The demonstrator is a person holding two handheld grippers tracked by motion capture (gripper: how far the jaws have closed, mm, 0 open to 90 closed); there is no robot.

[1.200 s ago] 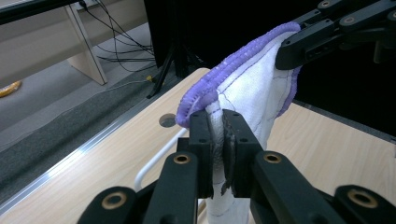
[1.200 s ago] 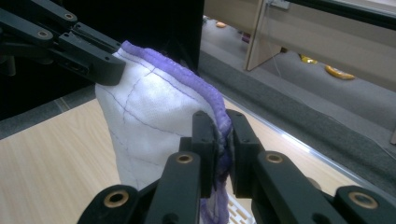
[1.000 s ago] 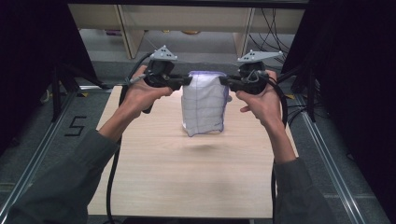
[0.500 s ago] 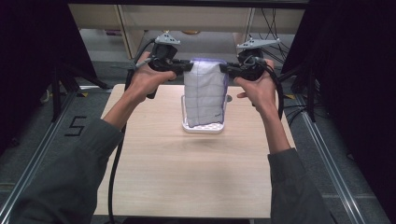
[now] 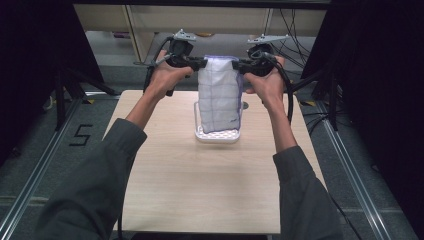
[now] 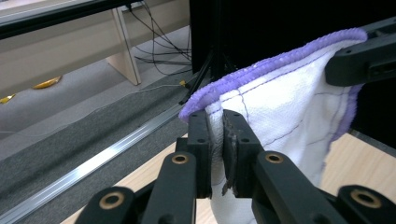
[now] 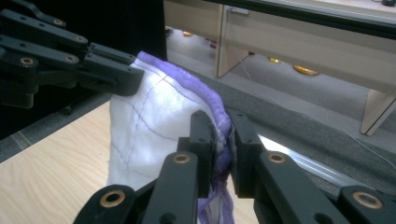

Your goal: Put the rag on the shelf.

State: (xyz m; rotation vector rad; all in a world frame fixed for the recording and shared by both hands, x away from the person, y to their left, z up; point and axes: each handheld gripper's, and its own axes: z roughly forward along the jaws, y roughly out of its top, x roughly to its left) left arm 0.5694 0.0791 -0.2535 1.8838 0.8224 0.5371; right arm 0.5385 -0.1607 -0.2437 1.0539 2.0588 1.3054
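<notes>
A: We see a light wooden table at the centre of the high view, standing on grey carpet floor. What marks that floor?

B: We note a black "5" to the table's left and aluminium rails running along both sides of the table.

A: And beyond the far edge?

B: We find pale beige furniture panels with a grey floor beneath them, and black cables hanging at the right. Black curtains close both sides.

A: In the left gripper view we see a beige upright, loose cables and a yellow object on the floor
</notes>
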